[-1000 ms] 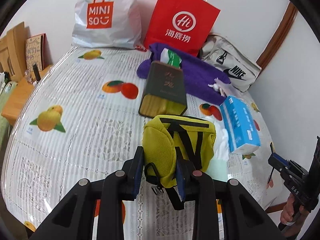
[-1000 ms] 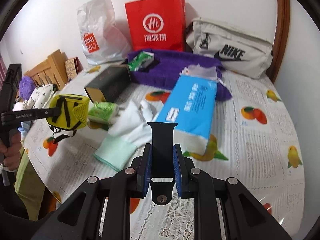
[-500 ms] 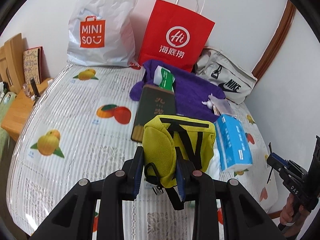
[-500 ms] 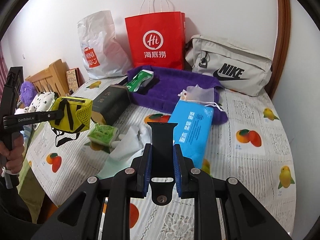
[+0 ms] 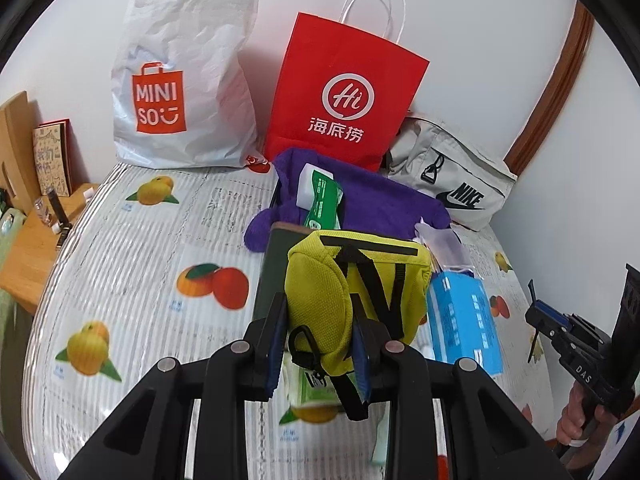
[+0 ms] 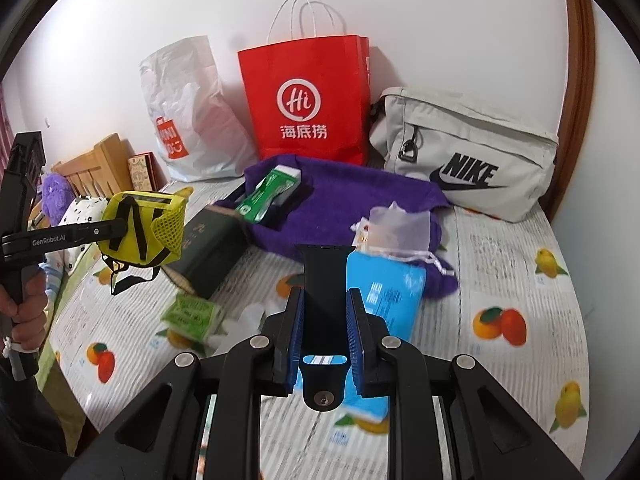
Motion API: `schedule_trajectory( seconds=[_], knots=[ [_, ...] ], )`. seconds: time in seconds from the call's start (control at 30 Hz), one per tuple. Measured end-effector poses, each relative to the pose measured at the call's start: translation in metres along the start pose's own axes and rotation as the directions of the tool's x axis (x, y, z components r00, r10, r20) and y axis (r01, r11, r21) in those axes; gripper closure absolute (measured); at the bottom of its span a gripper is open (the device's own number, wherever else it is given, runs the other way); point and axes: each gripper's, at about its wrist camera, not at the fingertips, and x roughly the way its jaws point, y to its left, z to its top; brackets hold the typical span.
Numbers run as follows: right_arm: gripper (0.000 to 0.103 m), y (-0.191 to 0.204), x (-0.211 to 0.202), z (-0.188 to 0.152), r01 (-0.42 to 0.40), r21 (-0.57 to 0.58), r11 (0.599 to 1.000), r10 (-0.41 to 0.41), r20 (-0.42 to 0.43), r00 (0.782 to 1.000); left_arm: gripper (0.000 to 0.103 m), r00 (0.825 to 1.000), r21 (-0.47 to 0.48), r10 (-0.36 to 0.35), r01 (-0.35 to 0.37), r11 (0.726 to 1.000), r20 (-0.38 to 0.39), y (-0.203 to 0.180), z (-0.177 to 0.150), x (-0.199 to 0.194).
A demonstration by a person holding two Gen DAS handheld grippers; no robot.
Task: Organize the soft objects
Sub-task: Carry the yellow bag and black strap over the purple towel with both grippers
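My left gripper (image 5: 318, 316) is shut on a yellow pouch with black straps (image 5: 360, 280) and holds it in the air above the table. From the right wrist view the same yellow pouch (image 6: 140, 232) hangs at the left, over the table's edge. My right gripper (image 6: 324, 312) is shut on a black watch strap (image 6: 324, 276) that stands up between its blue pads. On the table lie a purple towel (image 6: 360, 200), a blue tissue pack (image 6: 384, 292), a white cloth (image 6: 244, 320) and a sheer drawstring pouch (image 6: 396, 228).
A white Miniso bag (image 5: 180, 80), a red paper bag (image 5: 340, 100) and a grey Nike bag (image 5: 452, 176) stand along the back wall. A dark green box (image 6: 212, 244), a green-white pack (image 6: 272, 192) and green wipes (image 6: 192, 314) lie mid-table. A wooden headboard (image 6: 96, 168) is at the left.
Both grippers have risen and shifted over the table with their things still held. The table's objects now sit lower in both views. Neither grip has altered.
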Motion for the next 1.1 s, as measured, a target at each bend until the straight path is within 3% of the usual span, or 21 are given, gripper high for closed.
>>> schedule_trajectory(
  seconds=[0.53,1.1],
  knots=[
    [0.082,-0.041,0.078,0.069,0.021,0.017,1.000,-0.020,-0.011,1.000,0.076,0.999,-0.009,0.008,-0.009,1.000,-0.047,-0.007,0.068,0.070],
    [0.083,-0.082,0.175,0.102,0.067,0.019,0.998,-0.064,-0.110,0.992,0.076,0.994,0.004,-0.011,0.012,1.000,-0.111,-0.018,0.109,0.137]
  ],
)
